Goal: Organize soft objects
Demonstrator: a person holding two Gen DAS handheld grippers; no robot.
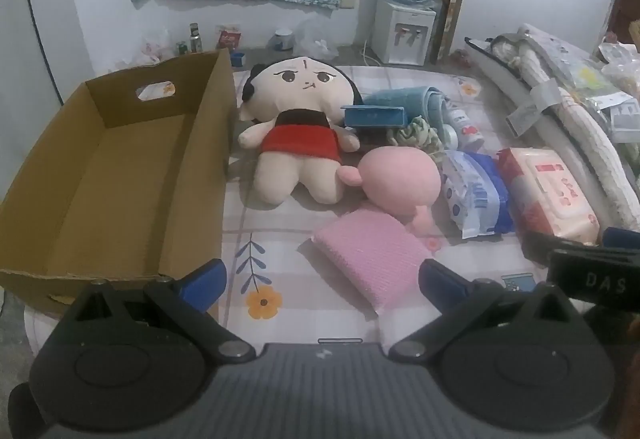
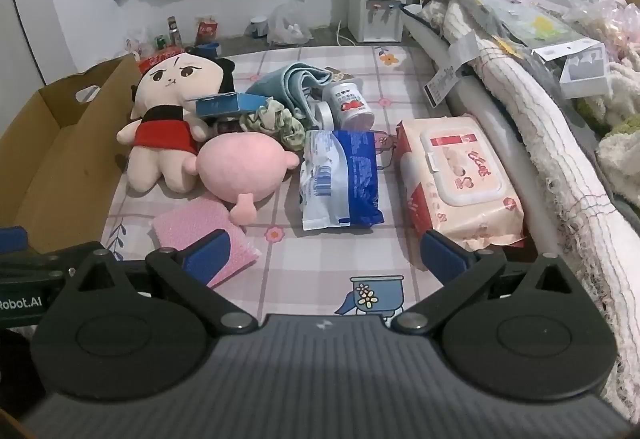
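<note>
Gaping empty, left claw (image 1: 322, 277) and right claw (image 2: 326, 253), cardboard box (image 1: 120, 175) bare inside, plush doll (image 1: 298, 127) beside it

Both grippers are tipped forward and down, side by side. The left gripper (image 1: 322, 281) has its jaws spread as wide as they go, blue pads (image 1: 204, 281) well apart with nothing pinched between them — same story on the right gripper (image 2: 326, 257), wide open and holding nothing. Each one pokes into the edge of the other's view, so they're pretty close together — no hand or sleeve showing clearly.
</note>
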